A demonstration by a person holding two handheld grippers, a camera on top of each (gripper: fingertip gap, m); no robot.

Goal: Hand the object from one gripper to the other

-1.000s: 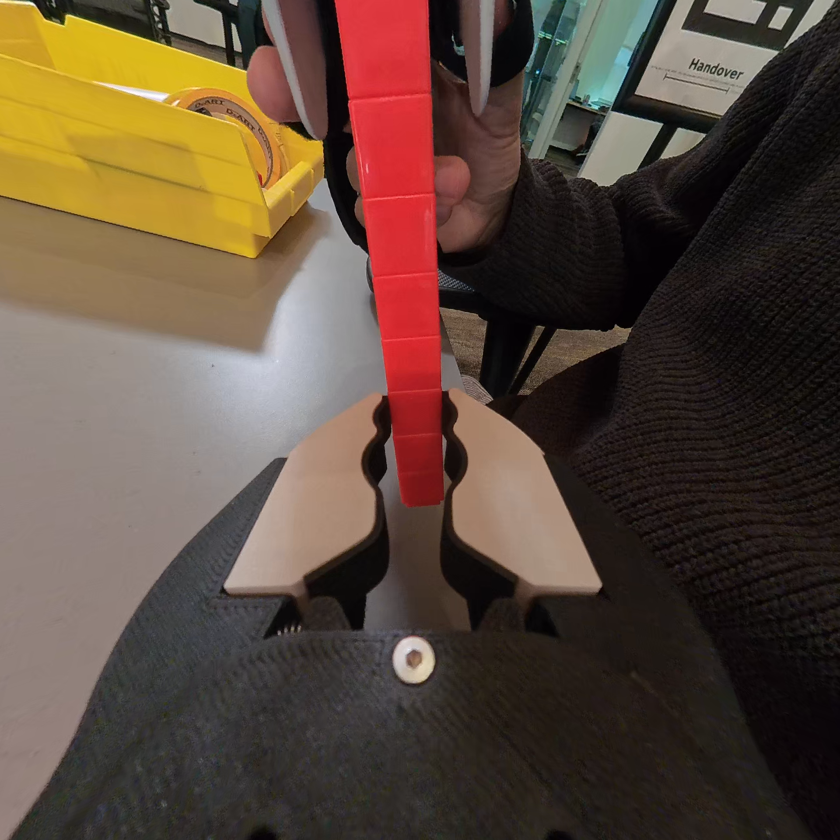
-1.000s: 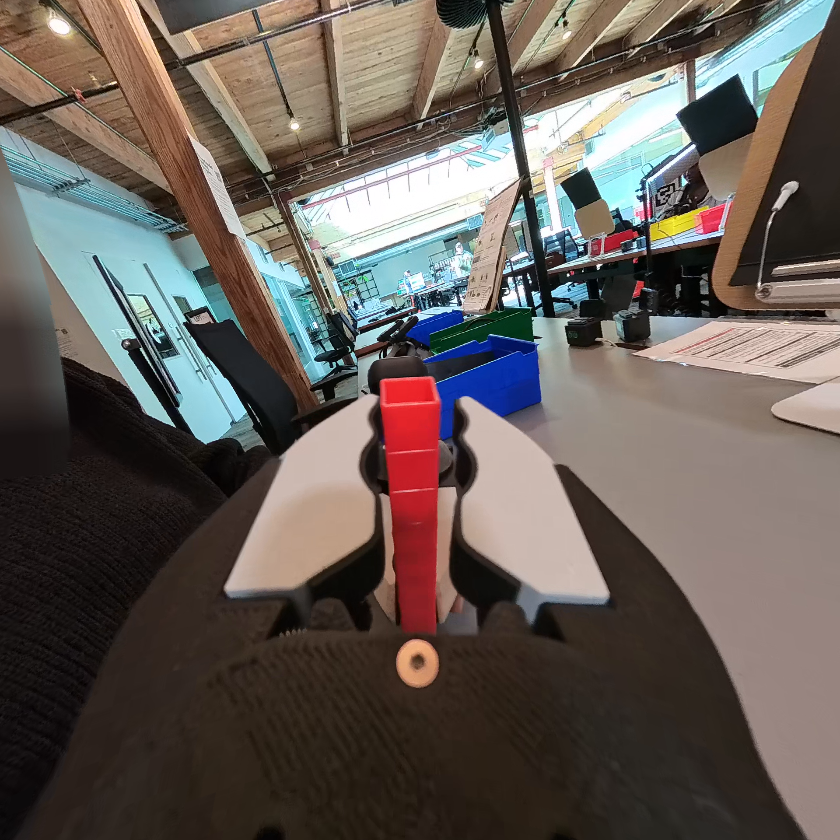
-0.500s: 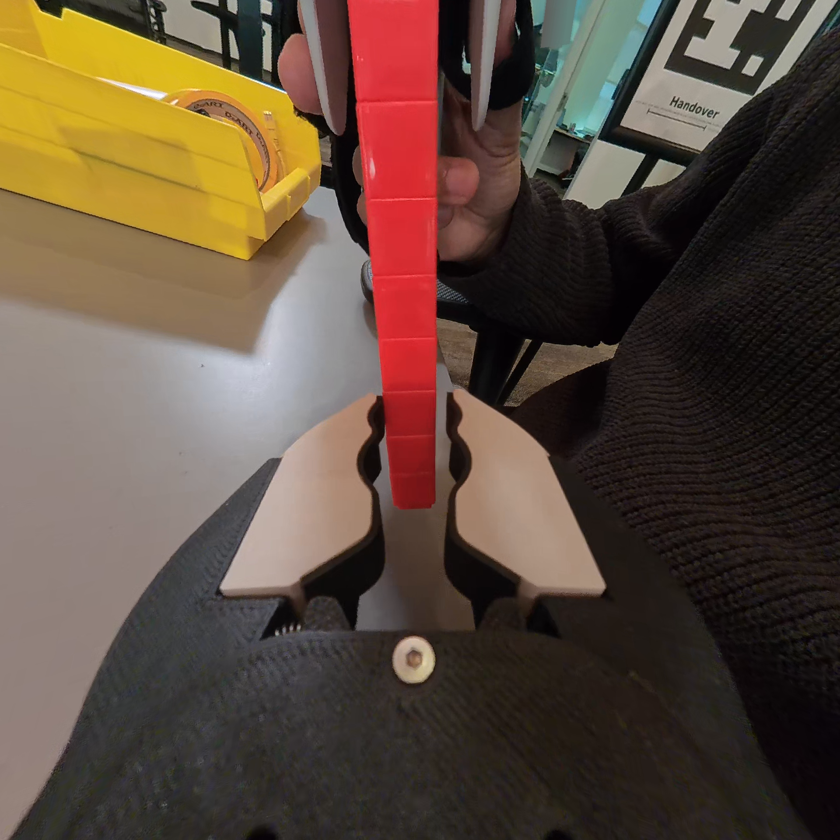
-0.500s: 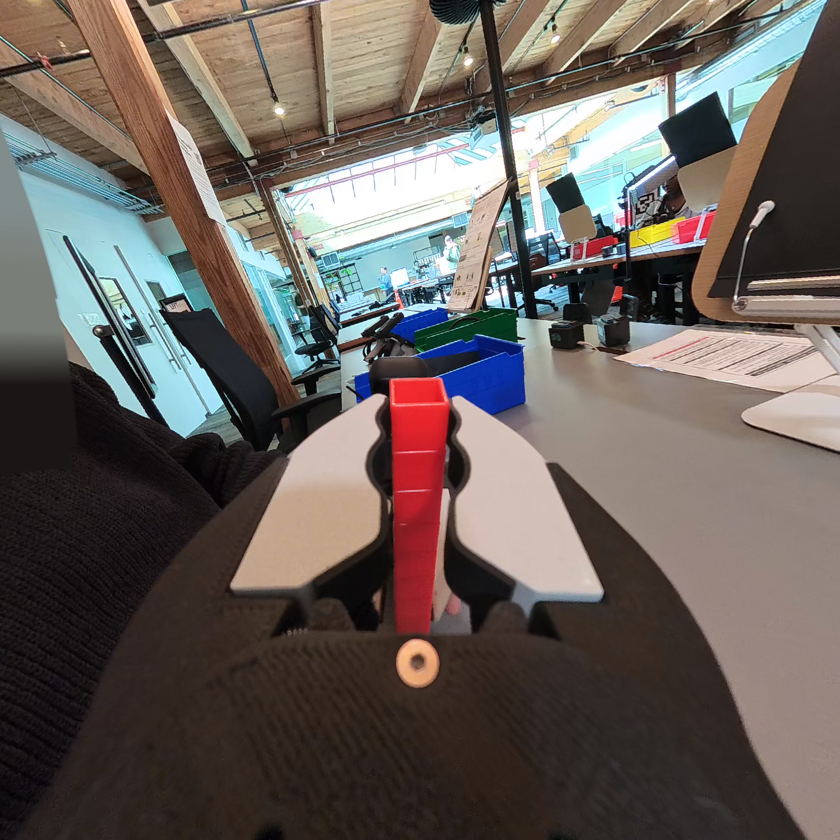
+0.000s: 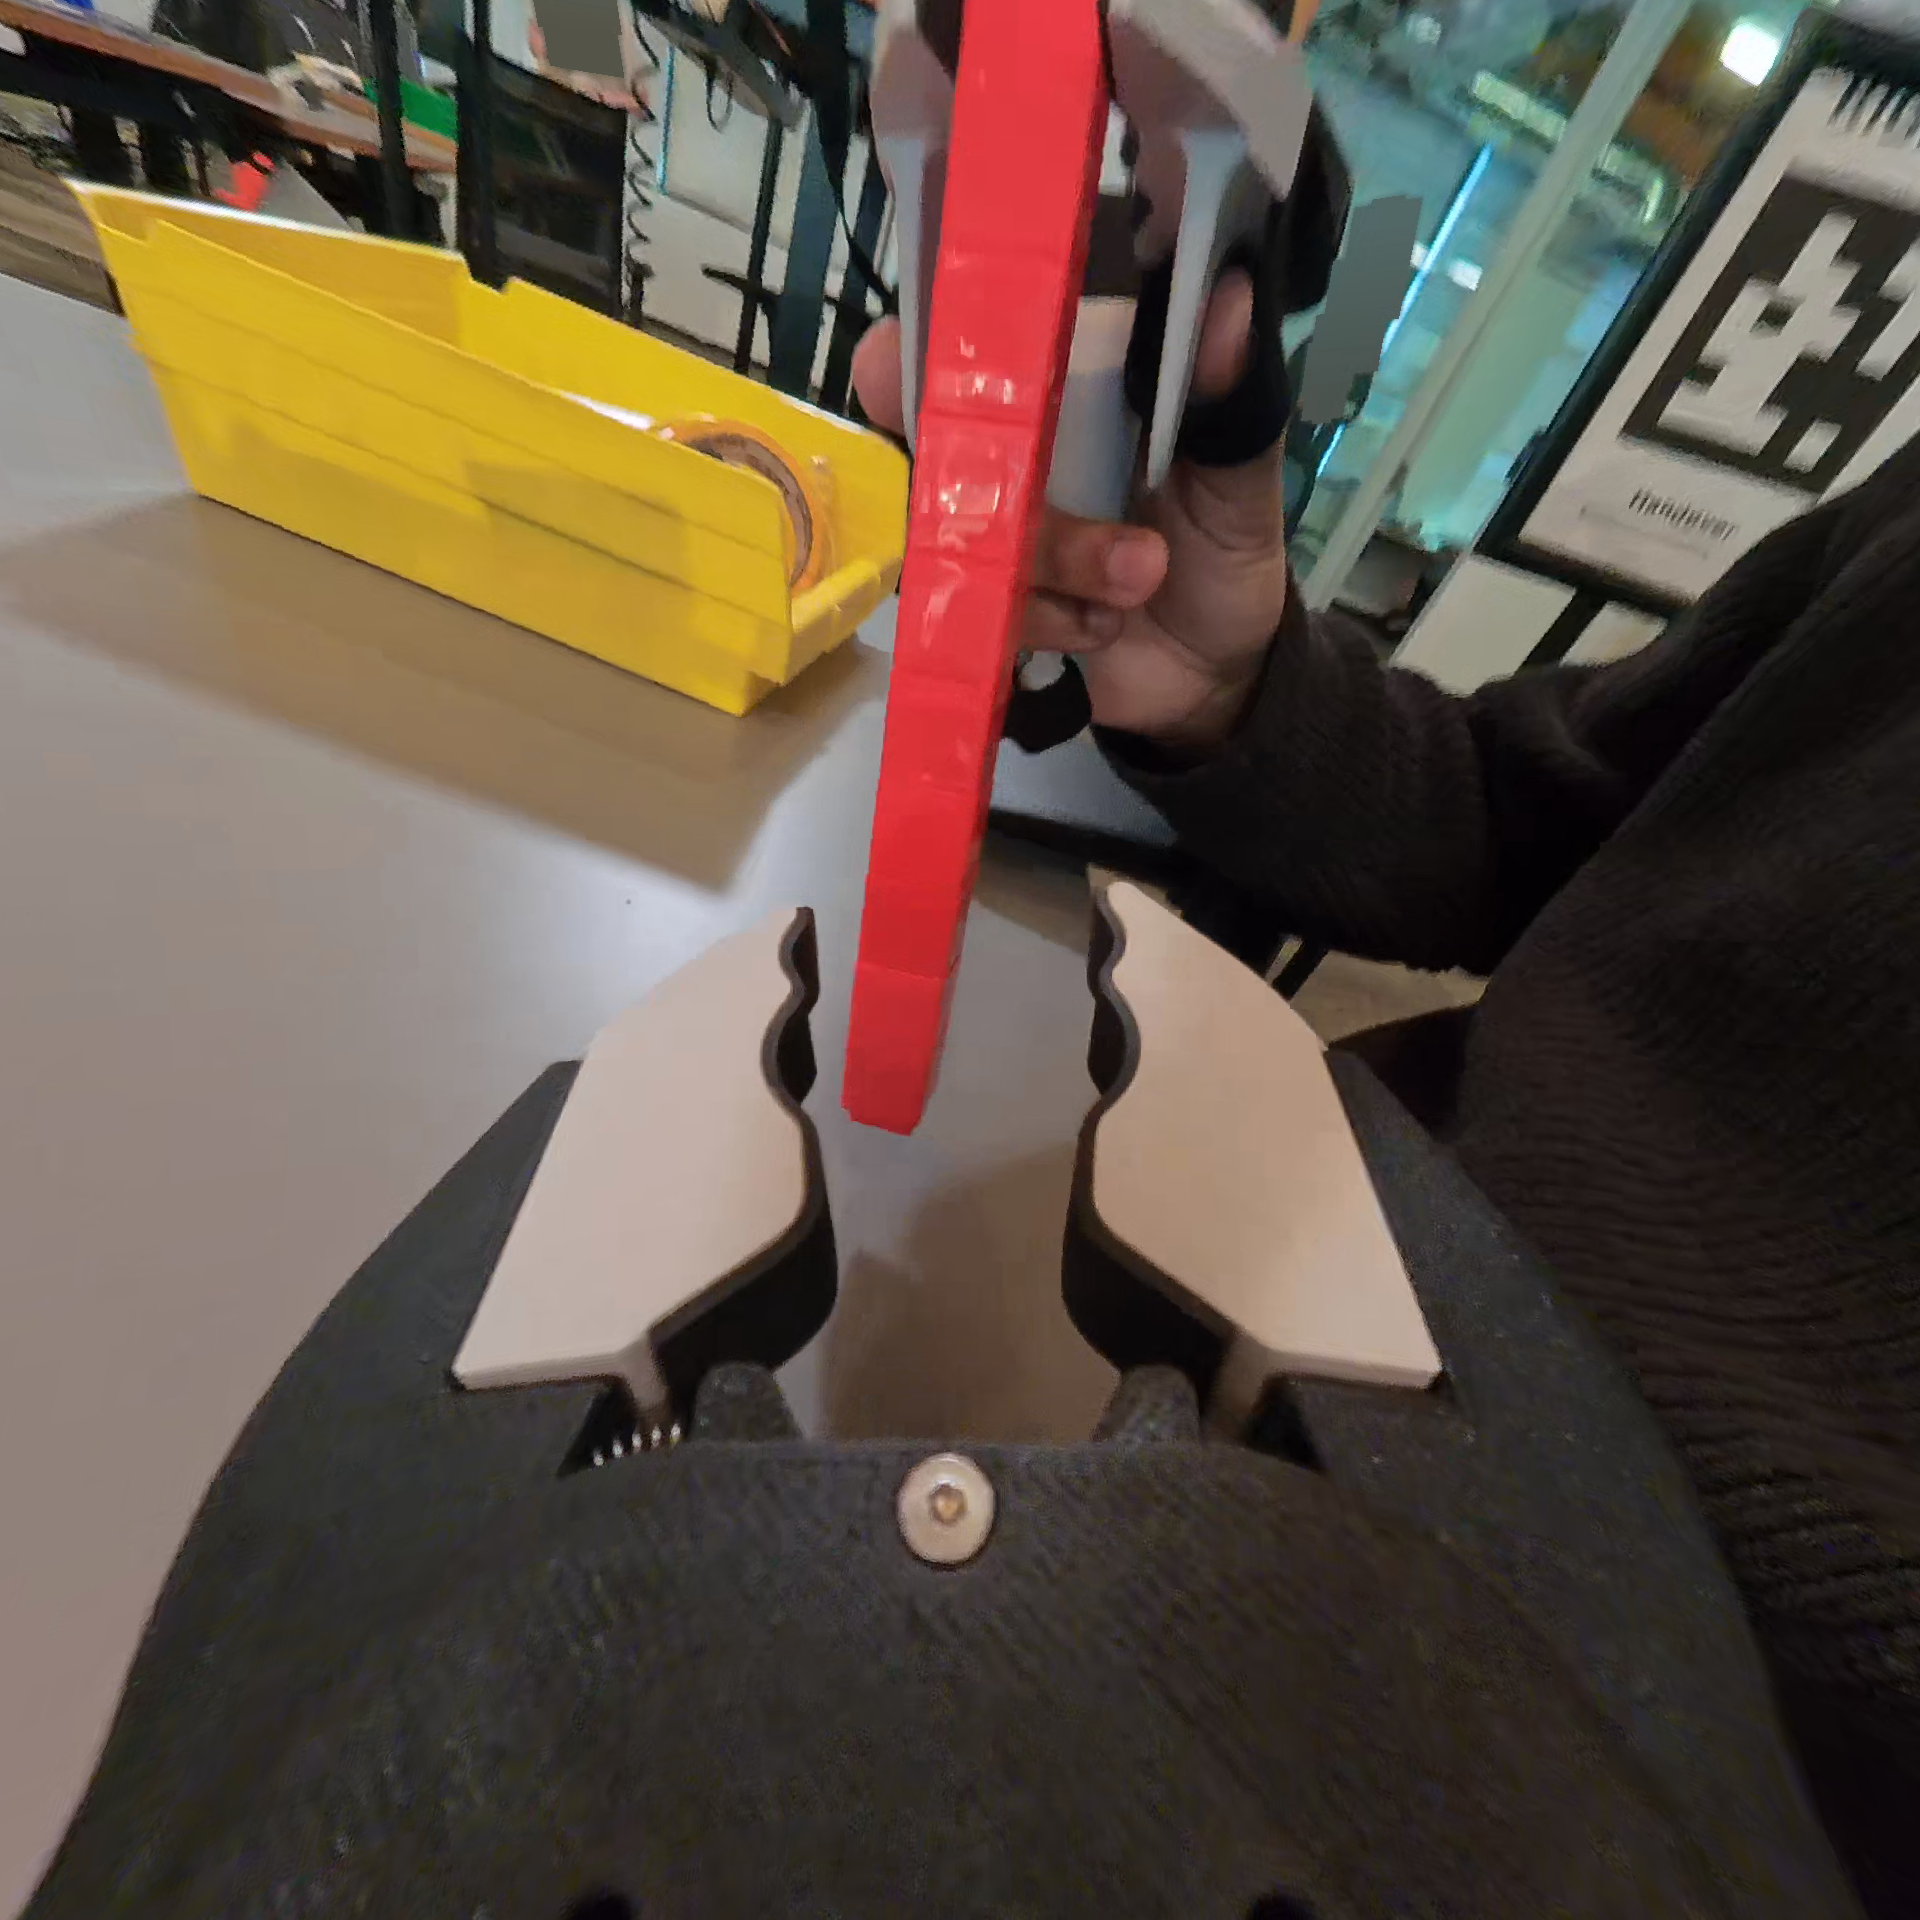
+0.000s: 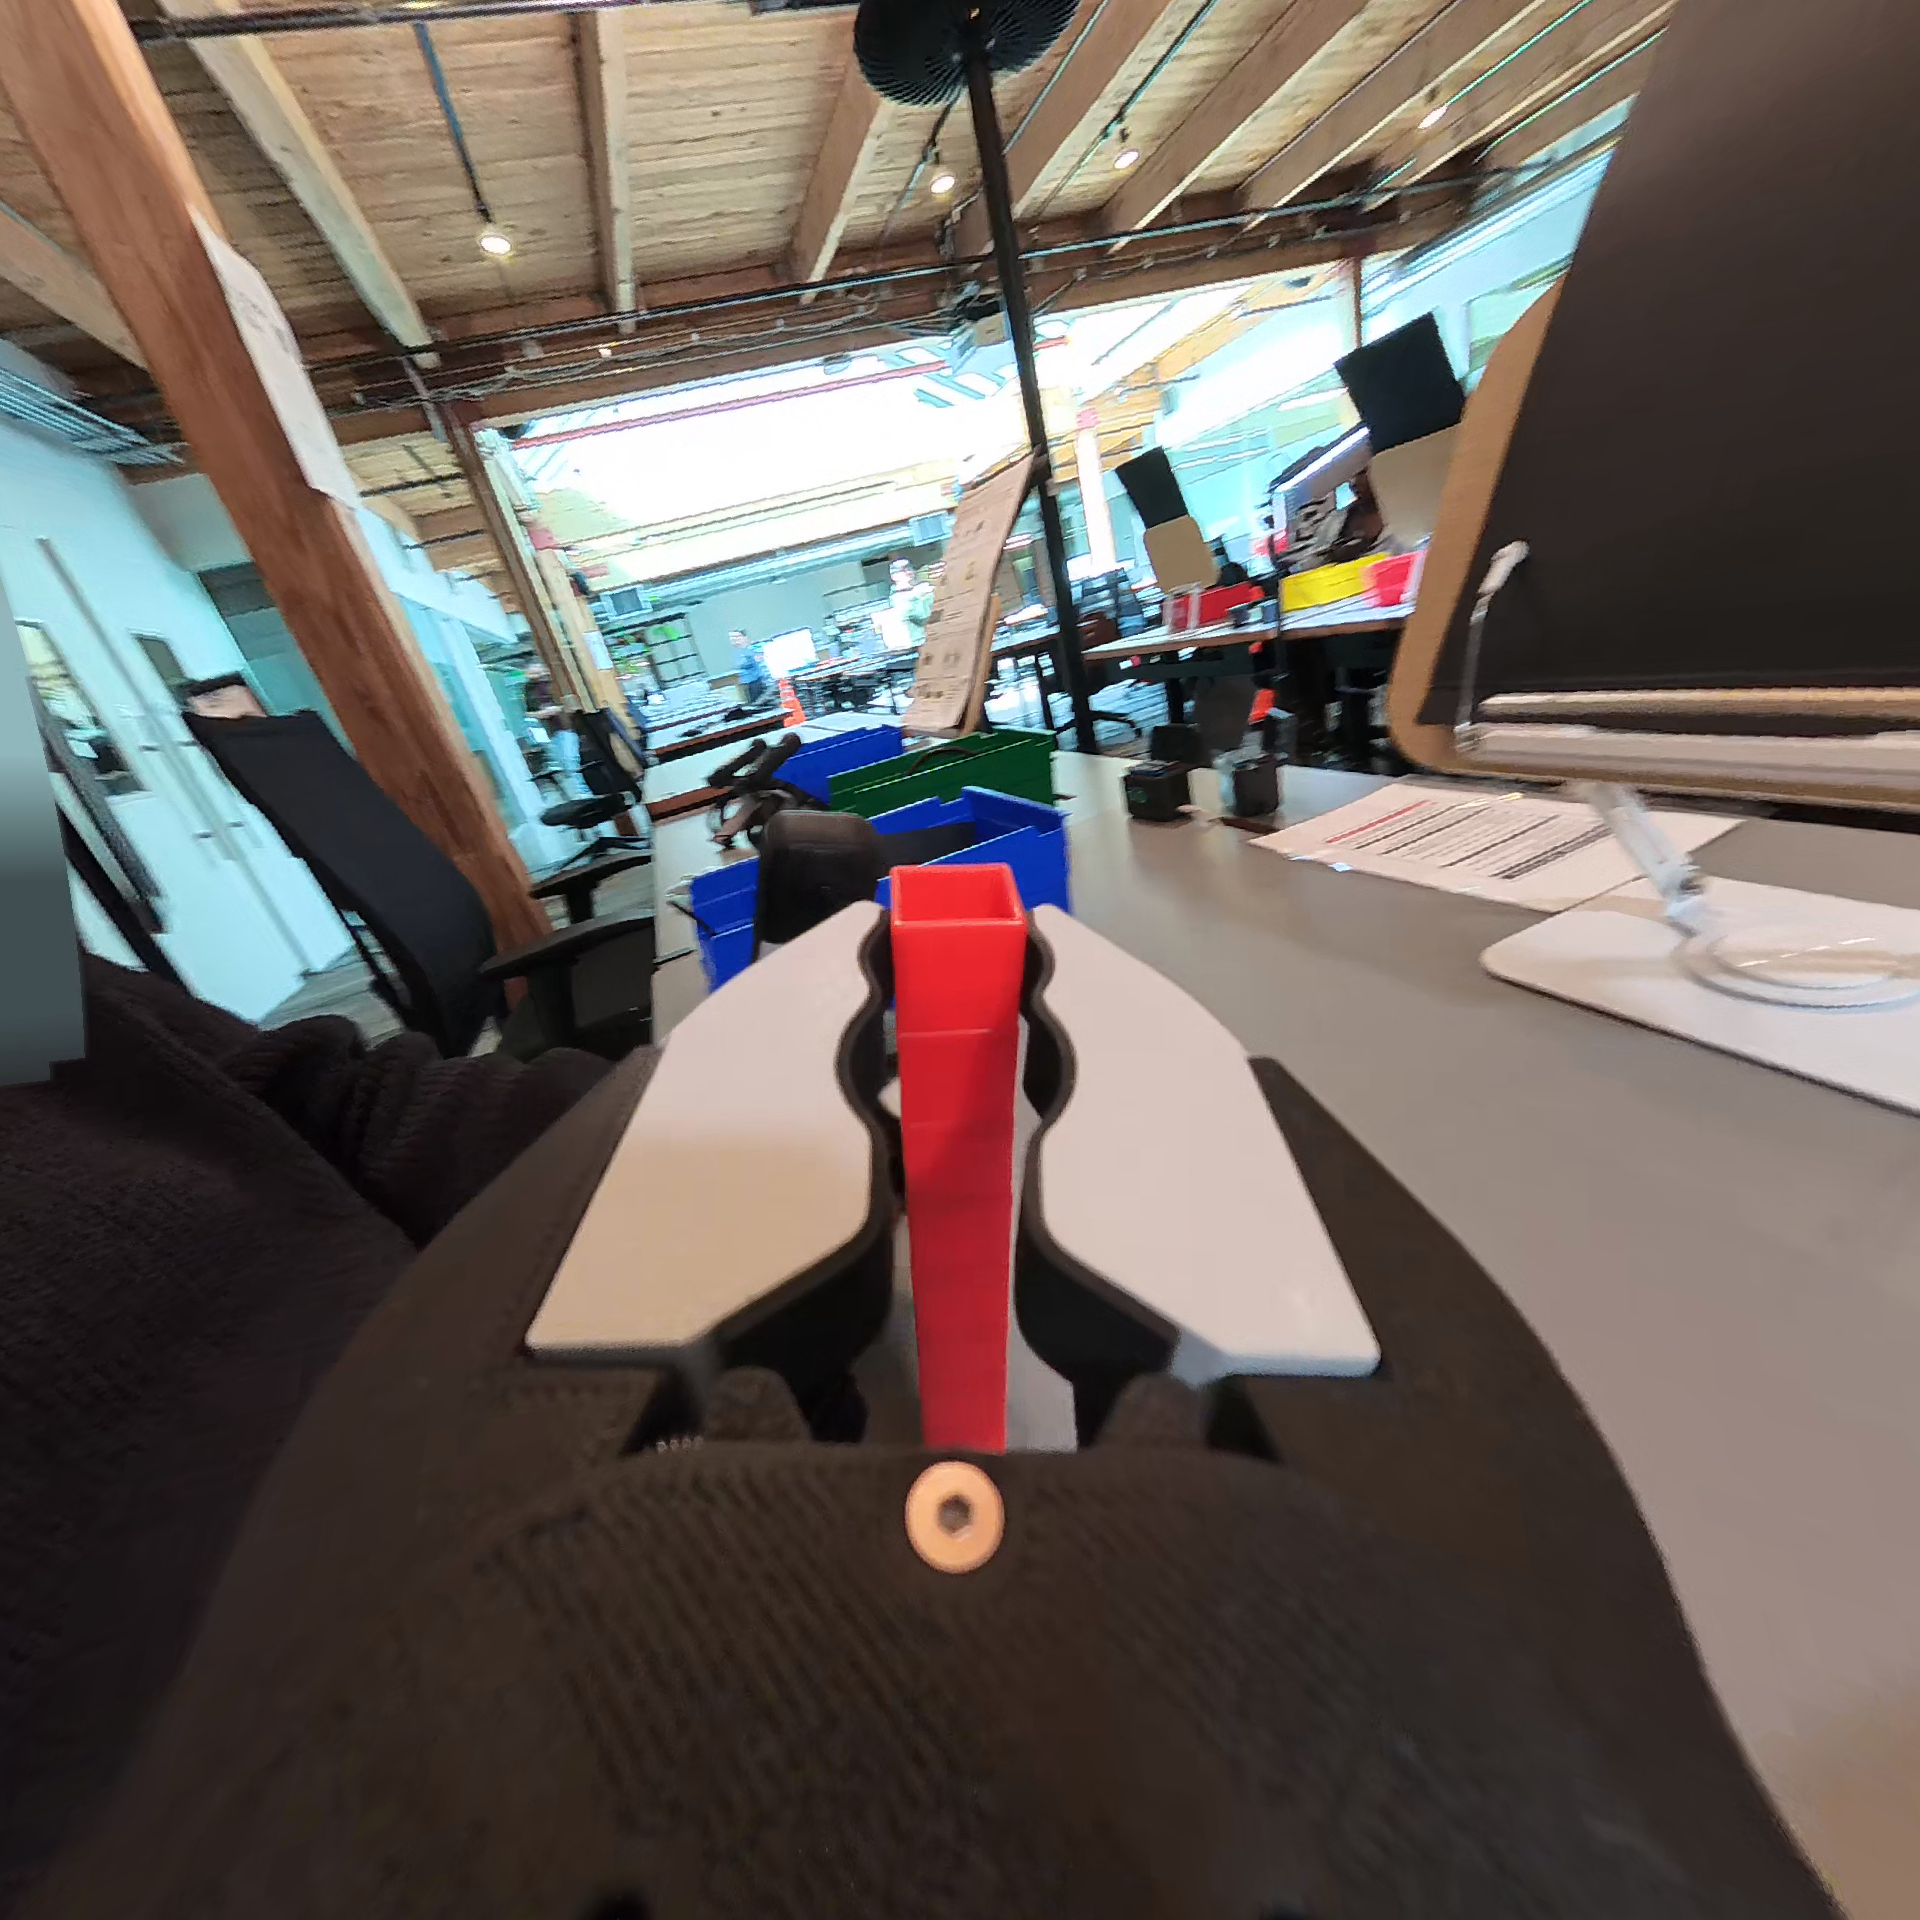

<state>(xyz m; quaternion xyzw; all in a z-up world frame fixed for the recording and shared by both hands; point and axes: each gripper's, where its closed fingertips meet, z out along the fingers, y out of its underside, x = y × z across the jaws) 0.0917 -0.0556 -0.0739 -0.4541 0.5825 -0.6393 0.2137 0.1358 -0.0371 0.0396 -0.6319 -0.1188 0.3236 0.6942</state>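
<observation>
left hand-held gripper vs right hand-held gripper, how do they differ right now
The left hand-held gripper is open, its tan fingers apart from the red block bar; the right hand-held gripper is shut on that bar with grey fingers. The left surrounds the bar's lower tip untouching; the right clamps its other end. Both share wavy inner edges and black bodies.

Grey table bearing a yellow bin. Far side: blue bin, printed sheet, white stand base.

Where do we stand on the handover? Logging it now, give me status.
Left claw open, bar tip between its fingers, untouched. Right claw shut on red block bar. Nothing in the way; yellow bin off to the side.
</observation>
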